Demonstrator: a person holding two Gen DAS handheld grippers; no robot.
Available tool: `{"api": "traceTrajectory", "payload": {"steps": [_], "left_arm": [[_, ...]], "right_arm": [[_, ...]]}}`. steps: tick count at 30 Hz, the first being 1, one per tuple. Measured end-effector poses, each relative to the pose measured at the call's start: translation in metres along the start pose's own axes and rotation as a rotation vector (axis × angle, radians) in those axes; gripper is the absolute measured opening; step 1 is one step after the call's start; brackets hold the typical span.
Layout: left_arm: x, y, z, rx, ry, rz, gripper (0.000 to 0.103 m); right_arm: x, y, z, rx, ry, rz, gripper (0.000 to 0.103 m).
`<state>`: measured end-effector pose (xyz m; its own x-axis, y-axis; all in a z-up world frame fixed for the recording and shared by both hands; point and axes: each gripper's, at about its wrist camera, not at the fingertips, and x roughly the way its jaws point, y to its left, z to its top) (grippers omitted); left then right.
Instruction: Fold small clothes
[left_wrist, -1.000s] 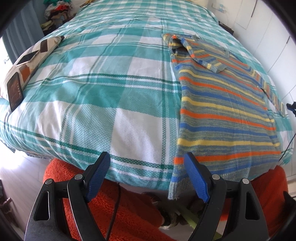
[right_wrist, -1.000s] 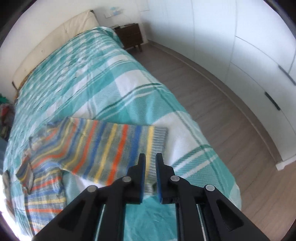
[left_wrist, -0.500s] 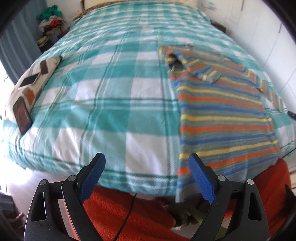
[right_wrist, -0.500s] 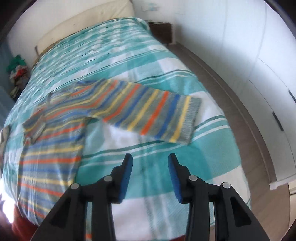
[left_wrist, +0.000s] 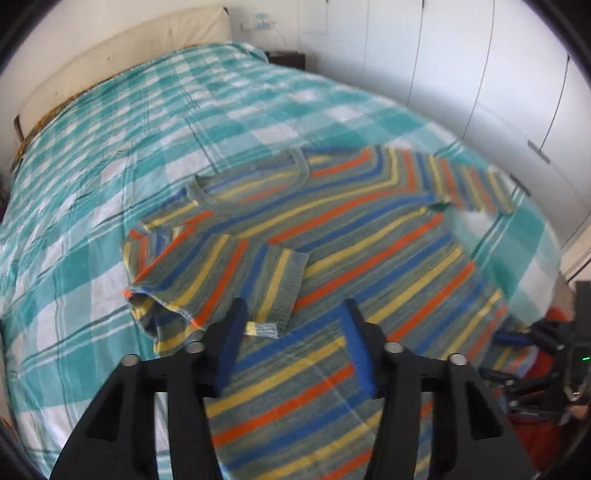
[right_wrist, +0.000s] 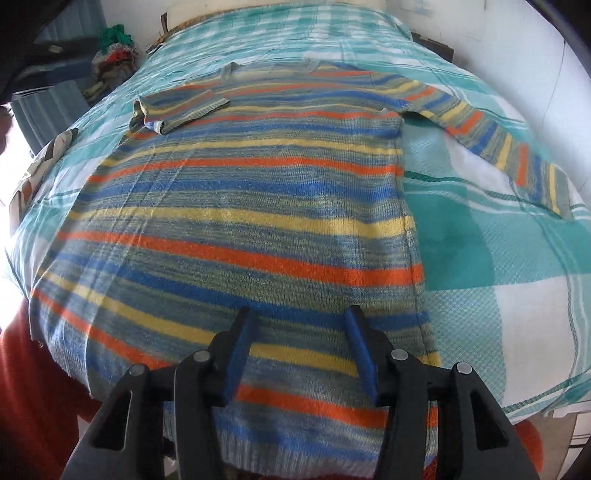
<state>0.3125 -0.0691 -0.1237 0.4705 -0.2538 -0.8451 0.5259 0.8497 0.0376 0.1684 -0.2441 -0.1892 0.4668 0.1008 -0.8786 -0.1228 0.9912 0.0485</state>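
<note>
A striped knit sweater (left_wrist: 369, 229) in grey, blue, orange and yellow lies flat on the teal checked bed (left_wrist: 147, 129). Its one sleeve (left_wrist: 221, 273) is folded across the chest. The other sleeve (right_wrist: 498, 147) lies stretched out to the right. My left gripper (left_wrist: 295, 332) hovers over the sweater's body with its jaws closing. The folded sleeve's cuff lies just ahead between the fingertips, and the pads do not press on it. My right gripper (right_wrist: 299, 332) hangs over the sweater (right_wrist: 240, 192) near its hem. Its jaws are opening and nothing is pinched.
White wardrobe doors (left_wrist: 480, 74) run along the bed's right side. A pale headboard (left_wrist: 110, 55) and a dark nightstand (left_wrist: 286, 59) stand at the far end. An orange rug (right_wrist: 33, 387) lies below the bed's foot. A patterned pillow (right_wrist: 40, 162) sits at the left edge.
My right gripper let go of the outstretched sleeve's cuff, opened and swung over to the sweater's hem. My left gripper moved from the bed's foot onto the sweater, and its jaws narrowed.
</note>
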Motion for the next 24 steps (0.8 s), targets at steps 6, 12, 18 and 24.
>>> {"api": "traceTrajectory", "payload": {"steps": [6, 12, 18, 24], "left_arm": [[0.075, -0.012, -0.017, 0.139, 0.170, 0.037, 0.055], [0.074, 0.016, -0.018, -0.035, 0.214, 0.019, 0.050], [0.012, 0.079, -0.011, -0.348, 0.063, -0.013, 0.002], [-0.089, 0.236, -0.097, -0.912, -0.104, 0.104, 0.001]], "right_arm": [[-0.003, 0.001, -0.001, -0.013, -0.001, -0.021, 0.051], [-0.004, -0.003, -0.002, 0.014, -0.016, -0.006, 0.051], [-0.002, -0.006, -0.002, 0.024, -0.018, 0.005, 0.052], [-0.003, -0.007, -0.004, 0.024, -0.030, 0.012, 0.052]]}}
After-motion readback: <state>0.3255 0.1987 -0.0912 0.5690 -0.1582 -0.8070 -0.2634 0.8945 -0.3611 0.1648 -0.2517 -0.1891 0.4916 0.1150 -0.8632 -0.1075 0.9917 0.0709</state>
